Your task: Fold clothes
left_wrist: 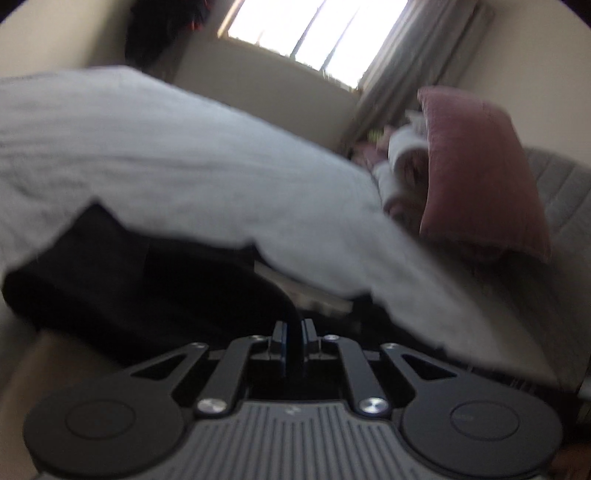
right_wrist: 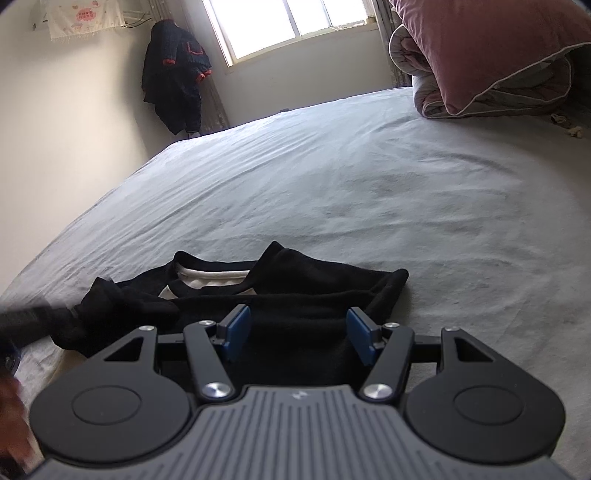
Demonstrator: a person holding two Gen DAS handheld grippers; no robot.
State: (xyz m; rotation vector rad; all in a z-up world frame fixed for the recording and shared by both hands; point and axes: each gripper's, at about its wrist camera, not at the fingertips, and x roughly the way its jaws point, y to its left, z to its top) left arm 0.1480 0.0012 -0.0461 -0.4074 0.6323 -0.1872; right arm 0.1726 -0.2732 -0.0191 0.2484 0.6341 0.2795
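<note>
A black garment [right_wrist: 295, 288] with a white inner neckline lies crumpled on the near part of the grey bed sheet [right_wrist: 369, 184]. My right gripper [right_wrist: 299, 332] stands open just over its near edge; the blue pads [right_wrist: 238, 328] are wide apart and grip nothing. In the tilted, blurred left wrist view, my left gripper [left_wrist: 293, 343] is shut on a fold of the black garment [left_wrist: 129, 288], and a strip of the cloth runs up from between the pads. The dark blur at the left edge of the right wrist view is probably that gripper, at the garment's left end.
A rolled pink and grey quilt [right_wrist: 498, 55] sits at the far right of the bed, also seen as a pink quilt [left_wrist: 480, 177]. A dark coat [right_wrist: 177, 74] hangs in the corner beside the window [right_wrist: 288, 26]. A hand [right_wrist: 11, 424] shows at the lower left.
</note>
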